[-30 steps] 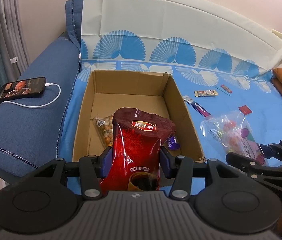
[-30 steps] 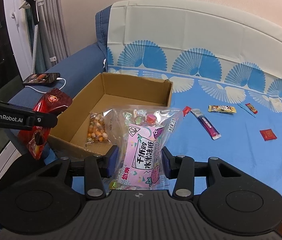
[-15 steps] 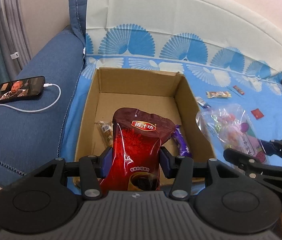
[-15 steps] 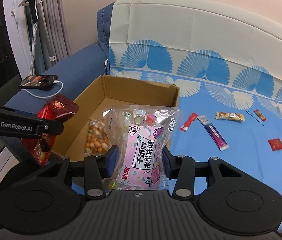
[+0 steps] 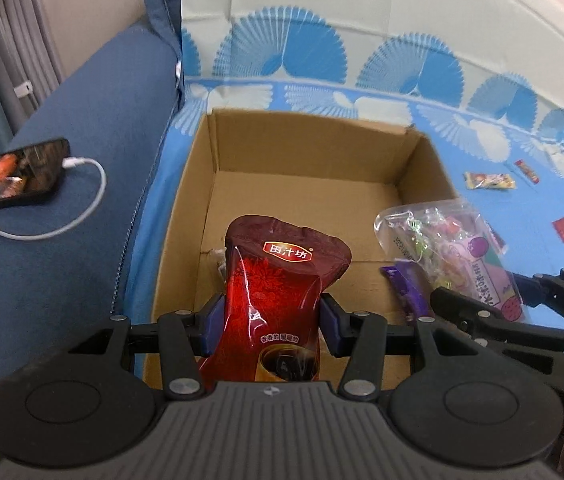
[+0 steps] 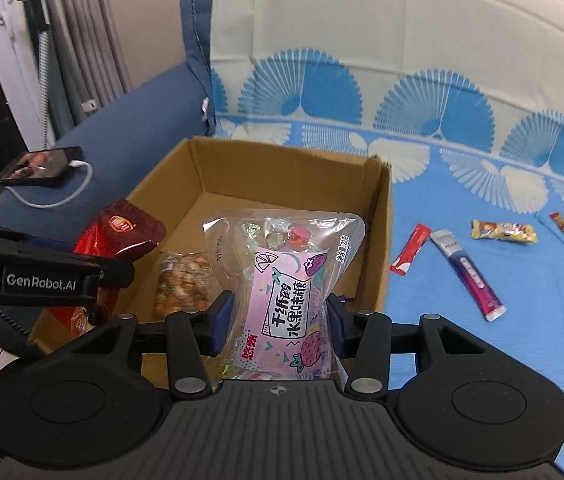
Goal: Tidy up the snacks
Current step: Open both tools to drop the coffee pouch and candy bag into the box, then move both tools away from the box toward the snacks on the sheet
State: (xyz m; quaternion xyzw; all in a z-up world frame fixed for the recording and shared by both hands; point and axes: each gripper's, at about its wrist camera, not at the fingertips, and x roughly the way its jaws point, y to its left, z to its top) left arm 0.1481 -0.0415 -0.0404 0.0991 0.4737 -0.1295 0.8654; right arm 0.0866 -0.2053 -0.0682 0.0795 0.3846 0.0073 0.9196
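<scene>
Left gripper (image 5: 271, 330) clamped on red snack pouch (image 5: 277, 292), pouch upright, hanging over the near end of the cardboard box (image 5: 310, 184). Right gripper (image 6: 279, 318) has the clear candy bag (image 6: 286, 276) between its pads, bag upright over the box's near right part; jaws have just been opening slightly, pads look in contact with the bag.

Inside box: peanut bag (image 6: 181, 280) on the floor near-left, purple wrapper (image 5: 406, 284) near-right.

Surface is a sofa seat under a blue cover (image 6: 482, 360) with white-blue fan print, cream band up the backrest. Loose on the cover right of the box: red stick sachet (image 6: 410, 250), purple-white stick (image 6: 468, 276), yellow candy bar (image 6: 504, 232), small red packets further right. Left: dark blue armrest (image 5: 61, 200) with a phone (image 5: 13, 178) on a white charging cable (image 5: 77, 208), screen lit. Beyond it grey curtain (image 6: 81, 40) and beige wall.

Versus a second ago: both grippers have closed in on the box and dropped lower; box fills more of each view, pouch and candy bag now sit over its interior rather than short of its near wall. Loose snacks and phone unmoved.
</scene>
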